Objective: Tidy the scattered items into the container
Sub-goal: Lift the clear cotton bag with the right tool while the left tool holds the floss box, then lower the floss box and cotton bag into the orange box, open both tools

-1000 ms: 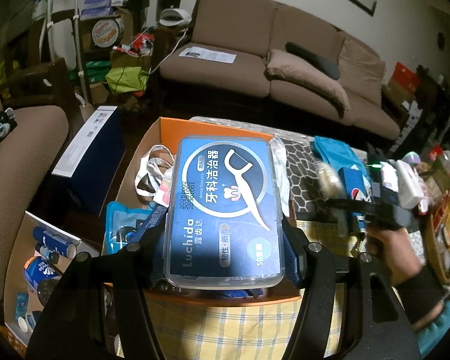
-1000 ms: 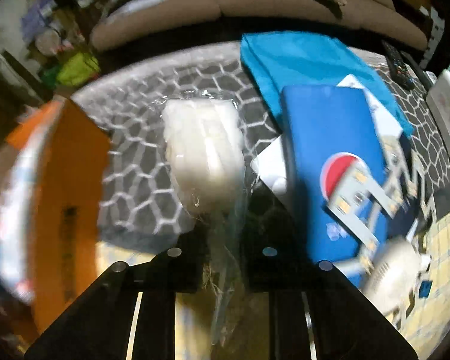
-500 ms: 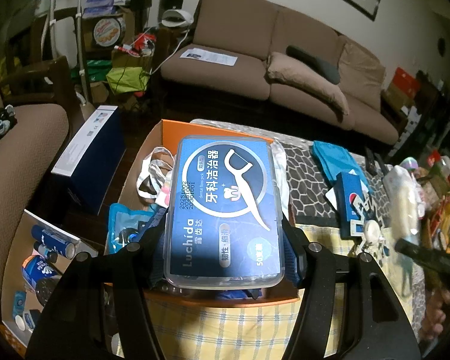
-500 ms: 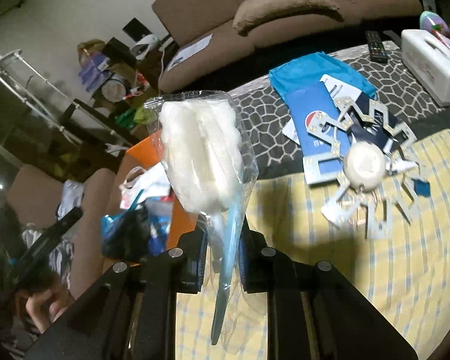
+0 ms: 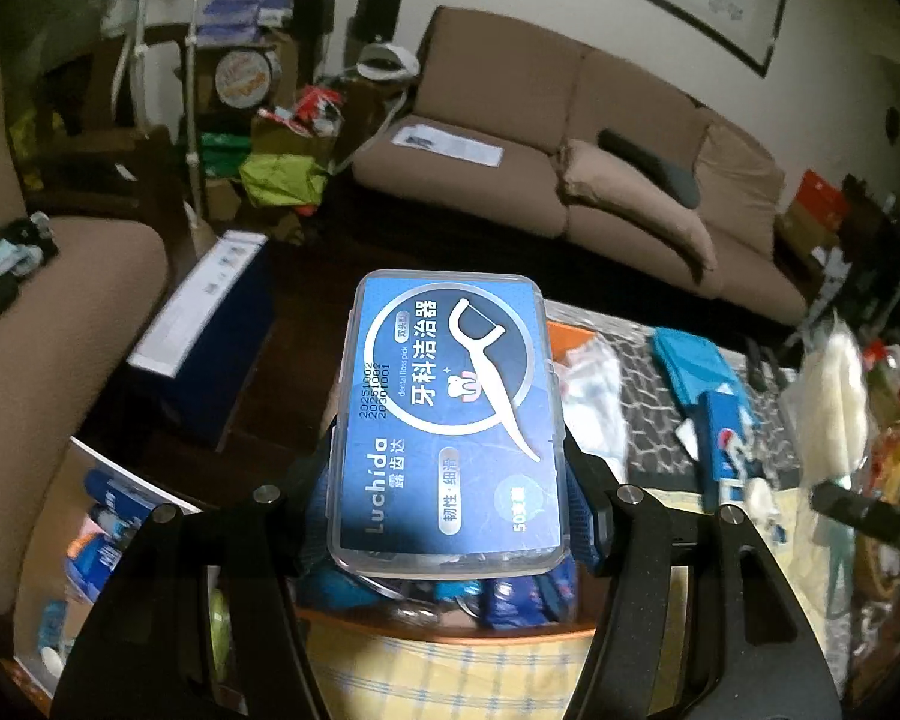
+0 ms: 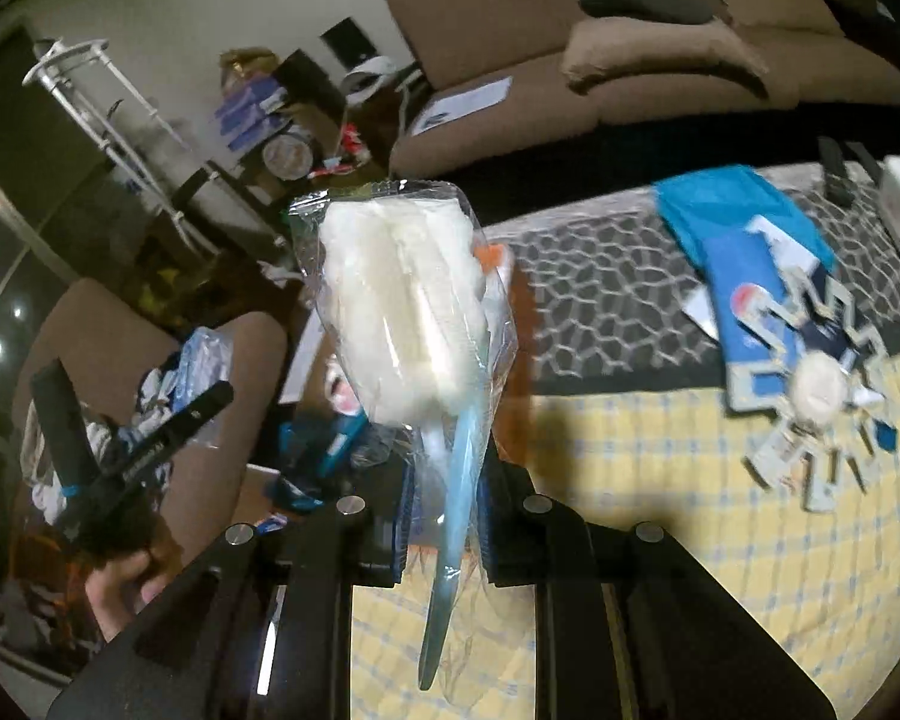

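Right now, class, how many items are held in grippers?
2. The floss box is clamped in the left gripper above the orange container. The bagged sponge brush is pinched in the right gripper over the yellow cloth.

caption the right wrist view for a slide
Right gripper shut on a bagged brush above the table.

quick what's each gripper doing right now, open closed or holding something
Left gripper: closed on the blue floss pick box, held above the orange container.
Right gripper: closed on the bagged white brush, lifted off the table.
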The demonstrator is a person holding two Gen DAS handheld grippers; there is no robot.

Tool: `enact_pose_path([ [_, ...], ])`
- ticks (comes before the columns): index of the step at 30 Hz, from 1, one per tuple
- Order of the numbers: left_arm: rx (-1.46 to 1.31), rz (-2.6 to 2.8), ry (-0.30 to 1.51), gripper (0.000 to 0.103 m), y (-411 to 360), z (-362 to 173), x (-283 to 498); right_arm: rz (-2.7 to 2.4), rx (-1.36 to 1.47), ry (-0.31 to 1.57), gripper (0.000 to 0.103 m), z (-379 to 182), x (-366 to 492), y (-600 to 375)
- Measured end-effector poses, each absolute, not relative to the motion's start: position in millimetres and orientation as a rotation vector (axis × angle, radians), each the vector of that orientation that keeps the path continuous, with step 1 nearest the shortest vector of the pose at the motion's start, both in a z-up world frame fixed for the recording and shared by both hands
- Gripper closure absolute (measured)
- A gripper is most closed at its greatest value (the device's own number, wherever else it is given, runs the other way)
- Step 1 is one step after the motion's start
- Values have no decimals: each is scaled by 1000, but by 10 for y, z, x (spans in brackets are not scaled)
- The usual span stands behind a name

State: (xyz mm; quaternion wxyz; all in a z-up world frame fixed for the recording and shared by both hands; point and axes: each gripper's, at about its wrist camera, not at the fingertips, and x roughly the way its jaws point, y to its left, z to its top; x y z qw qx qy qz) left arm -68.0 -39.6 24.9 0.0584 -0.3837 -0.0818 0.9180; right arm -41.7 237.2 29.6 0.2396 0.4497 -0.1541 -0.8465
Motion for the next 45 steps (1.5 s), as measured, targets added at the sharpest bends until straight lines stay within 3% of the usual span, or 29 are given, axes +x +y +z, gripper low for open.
enact_pose_path([
  [7, -1153, 2870, -138, 44, -467, 261, -718, -2273, 1252, -375, 86, 218, -638, 1837],
  [14, -1204, 2869, -178, 44, -655, 196, -824, -2245, 1296, -351, 86, 54, -785, 1469],
  [20, -1244, 2847, -207, 44, -719, 114, -869, -2208, 1369, -387, 85, -275, -885, 1328],
  [23, -1292, 2872, -104, 44, -603, 11, -900, -2165, 1393, -440, 85, -481, -903, 1246],
  [27, -1326, 2810, -101, 44, -483, -110, -956, -2160, 1418, -462, 85, -694, -980, 1192],
  [35, -1362, 2752, -126, 44, -408, -234, -1069, -2172, 1494, -383, 83, -1044, -1028, 1166],
  [36, -1358, 2755, -121, 44, -395, -229, -1068, -2173, 1498, -379, 82, -1066, -1019, 1190],
  [38, -1352, 2753, -127, 44, -383, -221, -1066, -2179, 1511, -374, 69, -1074, -993, 1267],
  [42, -1352, 2752, -124, 44, -375, -215, -1072, -2157, 1473, -363, 61, -953, -884, 1409],
  [45, -1353, 2743, -114, 44, -352, -220, -1064, -2159, 1440, -326, 48, -803, -778, 1506],
])
